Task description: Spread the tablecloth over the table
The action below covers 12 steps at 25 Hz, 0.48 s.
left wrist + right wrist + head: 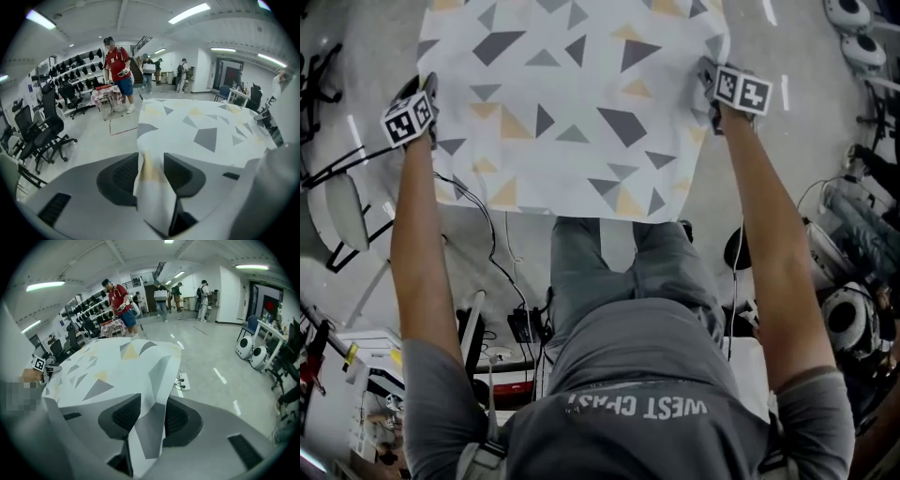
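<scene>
Both arms stretched straight forward, forearms bare, grey T-shirt sleeves at the shoulders. Left arm (422, 253) ends at the left tool (427, 98) on the left side edge of the tablecloth (572, 112); right arm (764, 244) ends at the right tool (712, 84) on the right side edge. Both tools point forward and down, marker cubes facing up.

Left tool: pads stand apart, and a fold of the cloth's edge runs loose between them, not pinched as far as the left gripper view shows. Right tool: same, pads apart, with a grey-and-white fold lying in the gap.

Tablecloth is white with grey, yellow and tan triangles. It lies spread flat over the counter, which is covered and out of sight. The near edge hangs wavy just in front of the person's legs (619, 272), and the side edges drop at each tool.

Room: open grey floor on both sides. The left has black office chairs (44, 131) and cables (502, 272) on the floor near the legs. The right has a power strip (183, 380) on the floor just beside the cloth's hanging edge, and white rounded machines (251, 352) further off. A person in a red shirt (117, 70) stands well beyond the far end, with others farther back by the stairs.
</scene>
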Tool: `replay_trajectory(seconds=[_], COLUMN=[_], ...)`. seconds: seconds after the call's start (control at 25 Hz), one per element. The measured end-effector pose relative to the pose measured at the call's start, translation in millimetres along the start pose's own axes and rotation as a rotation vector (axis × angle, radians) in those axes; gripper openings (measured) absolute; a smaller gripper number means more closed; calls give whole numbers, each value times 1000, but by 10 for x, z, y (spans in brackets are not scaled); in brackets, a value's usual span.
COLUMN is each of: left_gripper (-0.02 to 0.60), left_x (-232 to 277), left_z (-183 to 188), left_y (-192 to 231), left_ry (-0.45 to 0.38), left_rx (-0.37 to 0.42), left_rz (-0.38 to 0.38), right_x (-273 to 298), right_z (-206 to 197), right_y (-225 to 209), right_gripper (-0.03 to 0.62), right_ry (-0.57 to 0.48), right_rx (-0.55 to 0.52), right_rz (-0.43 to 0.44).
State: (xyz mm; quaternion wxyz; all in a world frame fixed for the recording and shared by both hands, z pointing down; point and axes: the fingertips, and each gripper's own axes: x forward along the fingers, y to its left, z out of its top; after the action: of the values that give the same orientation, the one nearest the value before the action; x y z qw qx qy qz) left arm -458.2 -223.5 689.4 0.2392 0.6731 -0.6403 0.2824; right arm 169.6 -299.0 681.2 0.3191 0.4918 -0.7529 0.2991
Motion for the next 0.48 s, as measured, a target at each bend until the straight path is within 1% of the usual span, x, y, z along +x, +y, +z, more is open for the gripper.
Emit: replay_trajectory(seconds=[0.08,0.12,0.24,0.36,0.4,0.48], left_gripper=[176,180,181,179,179,179], left_x=[-81,-136,-374,-705,-823,-1077], left_z=[-34,-51,-14,160,231,416], left_y=[63,97,169,75,7,-173], left_ry=[9,7,-32,-96,-121,-182], left_rx=[15,13,-10,-6,1,15], left_rz=[36,57,115,129,127,113], right_x=[-40,-72,-226,-463,-559,-783], right_z=[-49,-75,-71,58,119,286], right_y=[-28,-51,-122,-116,-72,106], right_gripper=[180,192,192,189,184,173], right_ry=[17,22,7,-49,-73,-131], right_rx=[-1,2,2,-12,-18,-37], right_rz=[-24,-37,-82,-112,-106,-67])
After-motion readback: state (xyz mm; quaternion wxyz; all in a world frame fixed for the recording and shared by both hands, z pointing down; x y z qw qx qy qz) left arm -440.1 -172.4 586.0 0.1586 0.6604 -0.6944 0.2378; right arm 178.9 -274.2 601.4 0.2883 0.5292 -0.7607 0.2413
